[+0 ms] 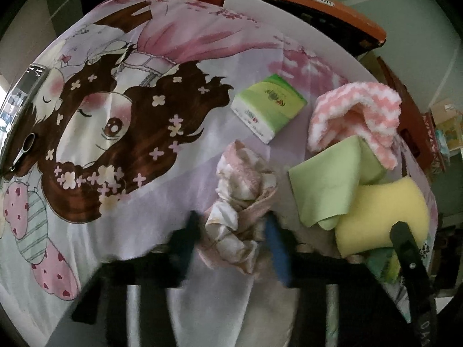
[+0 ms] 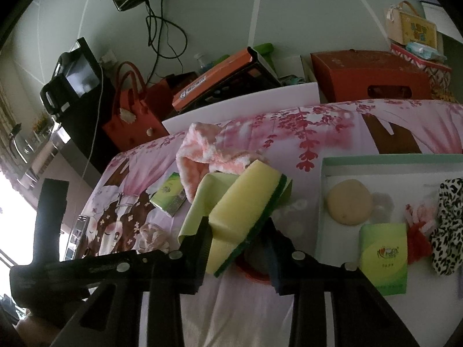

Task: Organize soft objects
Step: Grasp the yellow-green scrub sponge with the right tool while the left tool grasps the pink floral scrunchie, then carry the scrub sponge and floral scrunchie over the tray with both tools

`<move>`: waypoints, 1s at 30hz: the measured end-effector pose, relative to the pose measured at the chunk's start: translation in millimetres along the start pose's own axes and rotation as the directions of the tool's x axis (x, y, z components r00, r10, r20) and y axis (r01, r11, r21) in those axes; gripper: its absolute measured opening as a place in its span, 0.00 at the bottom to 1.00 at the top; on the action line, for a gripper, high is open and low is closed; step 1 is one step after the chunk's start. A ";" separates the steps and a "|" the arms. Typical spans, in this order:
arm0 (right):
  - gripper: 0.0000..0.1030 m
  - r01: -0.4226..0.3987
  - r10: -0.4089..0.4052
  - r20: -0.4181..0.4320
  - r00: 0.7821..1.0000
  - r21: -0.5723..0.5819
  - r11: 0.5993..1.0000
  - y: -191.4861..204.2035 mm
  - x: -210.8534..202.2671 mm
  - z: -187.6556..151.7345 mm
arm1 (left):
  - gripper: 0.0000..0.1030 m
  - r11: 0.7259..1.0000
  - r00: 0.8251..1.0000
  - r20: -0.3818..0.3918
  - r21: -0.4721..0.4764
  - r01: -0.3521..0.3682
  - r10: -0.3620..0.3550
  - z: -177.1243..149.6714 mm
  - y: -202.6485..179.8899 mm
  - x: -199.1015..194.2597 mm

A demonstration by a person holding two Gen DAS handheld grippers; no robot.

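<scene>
Your left gripper [image 1: 234, 231] pinches the scrunchie [image 1: 243, 199] on the bedsheet [image 1: 179, 43]; light, squashy, grab its bunched middle. Right gripper [image 2: 237, 240] clamps the sponge [image 2: 246, 202]: springy, hold mid-body.

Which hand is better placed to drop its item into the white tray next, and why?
Right. The right gripper already pinches the yellow-green sponge, and the white tray lies just to its right. The left gripper is closed around the pink scrunchie, with no tray in its view.
</scene>
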State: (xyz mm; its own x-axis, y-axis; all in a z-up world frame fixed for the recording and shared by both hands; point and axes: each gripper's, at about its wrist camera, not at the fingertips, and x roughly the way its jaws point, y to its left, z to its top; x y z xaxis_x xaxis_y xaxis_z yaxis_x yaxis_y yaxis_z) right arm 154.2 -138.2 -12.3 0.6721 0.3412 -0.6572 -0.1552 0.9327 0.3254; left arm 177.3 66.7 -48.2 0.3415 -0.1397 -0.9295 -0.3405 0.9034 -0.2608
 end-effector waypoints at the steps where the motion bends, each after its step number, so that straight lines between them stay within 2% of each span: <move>1: 0.36 0.000 0.000 0.000 1.000 0.000 1.000 -0.2 -0.1 0.0 | 0.23 1.000 1.000 0.005 -0.002 0.006 -0.006 0.6 -0.1 -0.6; 5: 0.36 -0.001 0.001 0.000 1.000 0.001 1.000 -0.2 -0.1 0.0 | 0.20 0.997 0.997 0.010 -0.024 0.076 -0.075 1.3 -0.4 -1.6; 13: 0.34 -0.016 0.016 0.009 1.000 0.009 1.000 0.0 -4.1 0.2 | 0.17 0.995 0.994 0.048 -0.032 0.098 -0.097 2.2 4.1 -12.8; 16: 0.33 -0.032 0.031 0.039 0.999 0.015 0.999 0.4 -13.4 2.8 | 0.17 0.993 0.990 0.091 -0.020 0.114 -0.112 3.4 4.2 -25.6; 18: 0.33 -0.036 0.035 0.063 0.997 0.017 0.999 1.1 -21.7 5.6 | 0.17 0.995 0.987 0.127 0.008 0.097 -0.098 2.7 1.0 -35.7; 20: 0.33 -0.053 0.051 0.090 0.995 0.027 0.998 0.5 -31.6 8.8 | 0.17 0.996 0.982 0.169 0.032 0.085 -0.089 3.0 -2.4 -47.2; 25: 0.33 -0.048 0.043 0.149 0.988 0.031 0.998 -3.4 -54.3 16.3 | 0.17 0.993 0.962 0.245 0.054 0.108 -0.118 2.2 -4.1 -74.5; 30: 0.33 -0.005 -0.003 0.173 0.985 0.044 0.999 -13.2 -68.3 18.7 | 0.17 0.990 0.950 0.285 0.080 0.112 -0.130 1.2 -12.1 -88.6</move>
State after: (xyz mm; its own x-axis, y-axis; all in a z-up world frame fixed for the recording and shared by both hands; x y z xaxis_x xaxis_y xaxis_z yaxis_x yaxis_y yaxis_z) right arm 123.9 -176.0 41.0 0.7876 0.3130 -0.5308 -0.1262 0.9251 0.3582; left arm 152.3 68.6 37.6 0.6181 -0.1350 -0.7744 -0.2293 0.9113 -0.3419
